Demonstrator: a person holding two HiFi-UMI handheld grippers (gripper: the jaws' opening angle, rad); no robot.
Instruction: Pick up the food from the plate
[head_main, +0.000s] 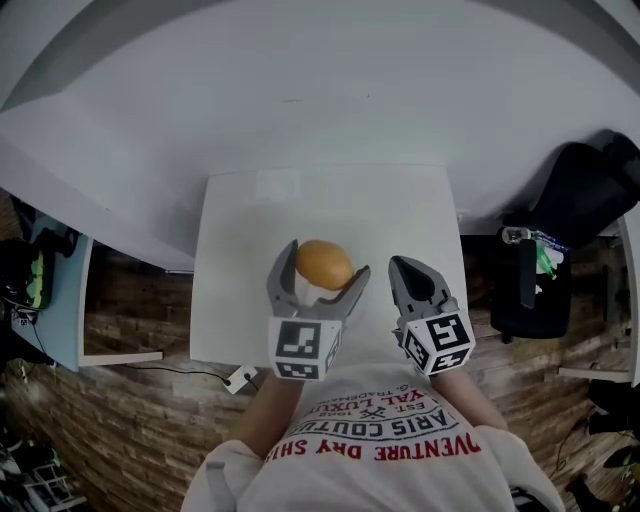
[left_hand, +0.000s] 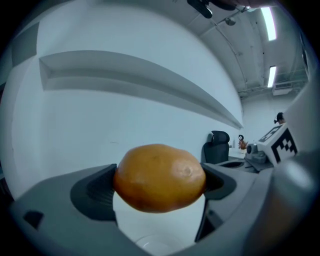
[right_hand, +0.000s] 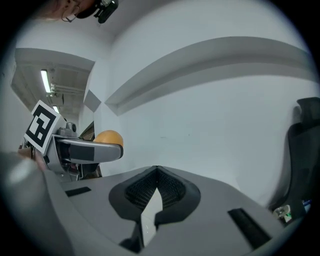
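A rounded orange-brown piece of food (head_main: 323, 264) is clamped between the two jaws of my left gripper (head_main: 326, 266), lifted above the white table (head_main: 235, 250). In the left gripper view the food (left_hand: 159, 177) fills the gap, with a jaw pressed on each side of my left gripper (left_hand: 160, 181). Under it shows the faint rim of a white round plate (left_hand: 150, 244). To the right, my right gripper (head_main: 399, 268) is shut and empty. Its ribbed pads meet in the right gripper view (right_hand: 156, 171), where the food (right_hand: 107, 136) shows at the left.
The small white table stands against a white wall. A black office chair (head_main: 585, 190) stands to the right, also seen from the left gripper (left_hand: 216, 145). A pale shelf (head_main: 55, 300) is at the left, over a brick-patterned floor (head_main: 130, 300).
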